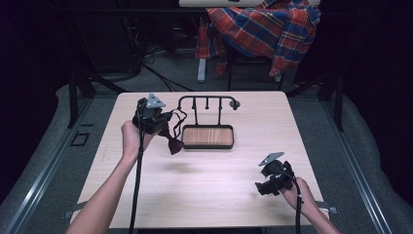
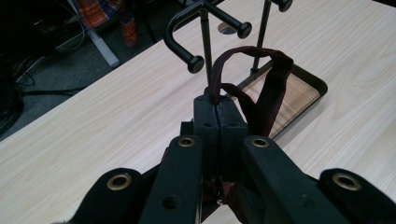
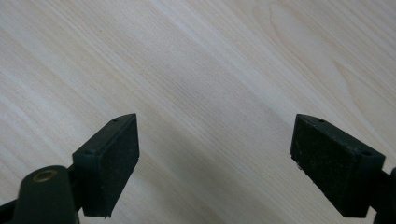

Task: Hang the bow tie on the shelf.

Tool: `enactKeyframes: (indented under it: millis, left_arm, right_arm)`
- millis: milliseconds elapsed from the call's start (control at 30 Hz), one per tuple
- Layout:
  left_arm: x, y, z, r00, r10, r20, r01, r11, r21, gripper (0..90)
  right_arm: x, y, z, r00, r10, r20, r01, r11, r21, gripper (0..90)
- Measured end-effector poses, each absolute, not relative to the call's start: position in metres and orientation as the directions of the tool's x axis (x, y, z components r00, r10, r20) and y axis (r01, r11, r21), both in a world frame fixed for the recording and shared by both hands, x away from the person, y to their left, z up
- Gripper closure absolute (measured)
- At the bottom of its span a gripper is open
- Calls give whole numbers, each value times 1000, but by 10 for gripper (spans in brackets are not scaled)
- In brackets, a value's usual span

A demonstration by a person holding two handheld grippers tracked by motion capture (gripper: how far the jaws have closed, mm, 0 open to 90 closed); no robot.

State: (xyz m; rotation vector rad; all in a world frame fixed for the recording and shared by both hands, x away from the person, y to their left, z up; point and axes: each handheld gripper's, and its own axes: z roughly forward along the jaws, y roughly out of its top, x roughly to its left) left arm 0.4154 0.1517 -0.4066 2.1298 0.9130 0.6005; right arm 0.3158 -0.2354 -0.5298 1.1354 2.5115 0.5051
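In my left hand [image 1: 130, 139], over the left half of the tabletop [image 1: 204, 190] toward its far edge, my left gripper [image 1: 155, 119] has its jaws pressed together on the thin strap of a dark maroon bow tie [image 1: 174, 142]. In the left gripper view the bow tie's strap [image 2: 271, 88] rises out of the closed pads as a narrow loop of dull, dark red fabric, arching up and over to the right before falling back past the jaws. From above, the bow itself hangs below and to the right of that gripper, a small dark pinched shape clear of the wood, just off the left end of the tray. Its long axis runs roughly from the gripper down toward the near right, strap uppermost and bow lowest. Further right, near the middle of the far edge, stands the black stand [image 1: 207, 103], with its knob-ended hooks rising over a wooden tray base [image 1: 207, 136]. Near the near right corner, my right hand [image 1: 304, 195] holds my right gripper [image 1: 269, 187] low over bare wood; its jaws are spread wide apart, with nothing between the pads [image 3: 116, 158].
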Motion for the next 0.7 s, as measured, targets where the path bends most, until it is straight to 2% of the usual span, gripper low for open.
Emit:
enactKeyframes:
  millis: [700]
  left_arm:
    - [430, 135, -401, 637, 757, 146, 410, -493, 768, 893]
  right_arm:
    - [319, -241, -534, -616, 774, -146, 660, 608, 441, 152]
